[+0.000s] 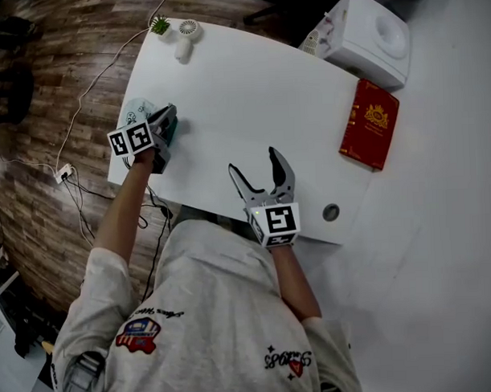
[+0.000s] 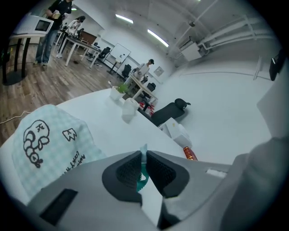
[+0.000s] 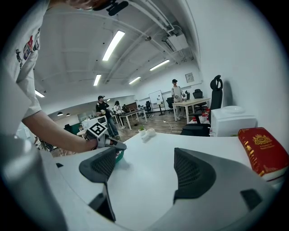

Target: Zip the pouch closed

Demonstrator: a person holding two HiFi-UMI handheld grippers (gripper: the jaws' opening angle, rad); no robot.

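A pale green checked pouch (image 1: 137, 113) with cartoon drawings lies at the left edge of the white table (image 1: 250, 94). My left gripper (image 1: 167, 126) is at its right side. In the left gripper view the pouch (image 2: 47, 144) fills the lower left. The left gripper (image 2: 143, 168) is shut on a thin pale tab and teal strip (image 2: 142, 179) at the pouch's edge. My right gripper (image 1: 263, 171) hovers open over the table's front middle, apart from the pouch. Nothing is between its pads (image 3: 192, 173). From the right gripper view the left gripper (image 3: 108, 142) shows far left.
A red booklet (image 1: 370, 124) lies at the table's right. A white boxy appliance (image 1: 368, 36) stands behind it. A small white fan (image 1: 187, 36) and a tiny plant (image 1: 160, 25) sit at the far corner. A round grommet (image 1: 331, 211) is near the front edge. Cables trail on the wooden floor (image 1: 51, 166).
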